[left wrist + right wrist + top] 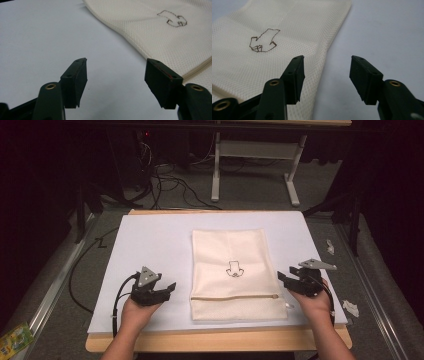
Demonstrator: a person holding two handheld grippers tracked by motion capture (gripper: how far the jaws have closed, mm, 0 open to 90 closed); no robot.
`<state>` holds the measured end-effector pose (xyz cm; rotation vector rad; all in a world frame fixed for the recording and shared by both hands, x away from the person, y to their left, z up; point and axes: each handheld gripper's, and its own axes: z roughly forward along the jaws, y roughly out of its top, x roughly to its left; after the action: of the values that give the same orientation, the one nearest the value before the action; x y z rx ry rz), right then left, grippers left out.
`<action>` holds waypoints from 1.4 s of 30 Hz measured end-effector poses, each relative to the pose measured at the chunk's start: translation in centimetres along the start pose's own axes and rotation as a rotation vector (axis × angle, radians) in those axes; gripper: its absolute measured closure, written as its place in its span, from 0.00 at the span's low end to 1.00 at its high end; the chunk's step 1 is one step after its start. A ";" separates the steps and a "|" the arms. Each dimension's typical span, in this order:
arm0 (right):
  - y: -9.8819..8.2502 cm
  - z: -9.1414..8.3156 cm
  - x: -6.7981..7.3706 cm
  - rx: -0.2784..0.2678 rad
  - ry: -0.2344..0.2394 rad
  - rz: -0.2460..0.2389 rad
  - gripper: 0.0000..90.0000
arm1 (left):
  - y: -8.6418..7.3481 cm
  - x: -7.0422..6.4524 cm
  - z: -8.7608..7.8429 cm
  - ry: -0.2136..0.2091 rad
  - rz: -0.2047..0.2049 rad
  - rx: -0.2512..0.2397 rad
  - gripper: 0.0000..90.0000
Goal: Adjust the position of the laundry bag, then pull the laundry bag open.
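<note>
With the cream bag [235,272] lying flat mid-counter, zip toward the near edge, the left claw [169,289] and right claw [284,276] flank it half open and empty, so the next move likely needs fresh grips.

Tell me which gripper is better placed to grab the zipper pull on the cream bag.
Probably the right gripper: it sits open beside the mesh bag edge where the zipper ends. The left gripper, also open, faces the opposite edge.
</note>
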<state>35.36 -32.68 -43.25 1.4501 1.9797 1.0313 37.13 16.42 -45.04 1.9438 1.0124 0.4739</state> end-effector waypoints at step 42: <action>-4.8 -0.7 0.5 0.131 0.119 0.034 0.70 | 0.2 -1.6 1.4 -0.058 -0.008 -0.003 0.36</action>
<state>31.83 -33.13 -46.61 1.5277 2.1487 1.0414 37.22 14.30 -45.54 1.9390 0.9810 0.4123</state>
